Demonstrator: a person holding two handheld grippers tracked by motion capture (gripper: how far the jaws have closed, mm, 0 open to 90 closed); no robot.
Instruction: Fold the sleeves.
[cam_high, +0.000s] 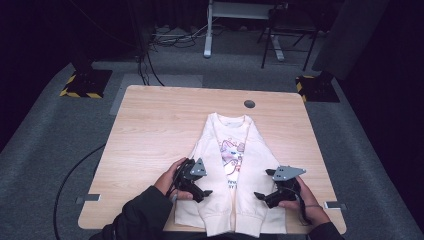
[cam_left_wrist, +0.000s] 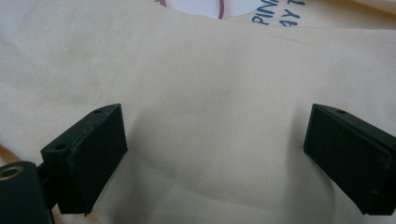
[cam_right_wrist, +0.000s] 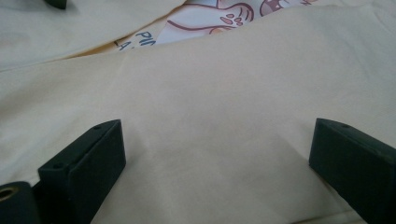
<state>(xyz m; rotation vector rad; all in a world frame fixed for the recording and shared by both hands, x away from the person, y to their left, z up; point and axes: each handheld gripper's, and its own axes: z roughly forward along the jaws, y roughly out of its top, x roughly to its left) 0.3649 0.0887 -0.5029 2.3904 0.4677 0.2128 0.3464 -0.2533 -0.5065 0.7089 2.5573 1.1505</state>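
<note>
The person wears dark sleeves (cam_high: 142, 212) reaching the wrists. Each hand carries a black gripper, the left gripper (cam_high: 206, 192) and the right gripper (cam_high: 258, 195), each topped by a grey three-cornered plate with small dark holes. Their jaws are flat black blocks with small screw holes; a brass-ringed hole sits at lower left.

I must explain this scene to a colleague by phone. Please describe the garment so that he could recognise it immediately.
On the wooden table, near the person's edge, lies a cream sweatshirt with both sleeves folded inward. A pink cartoon print with blue letters marks its chest, unlike the black grippers beside it.
</note>
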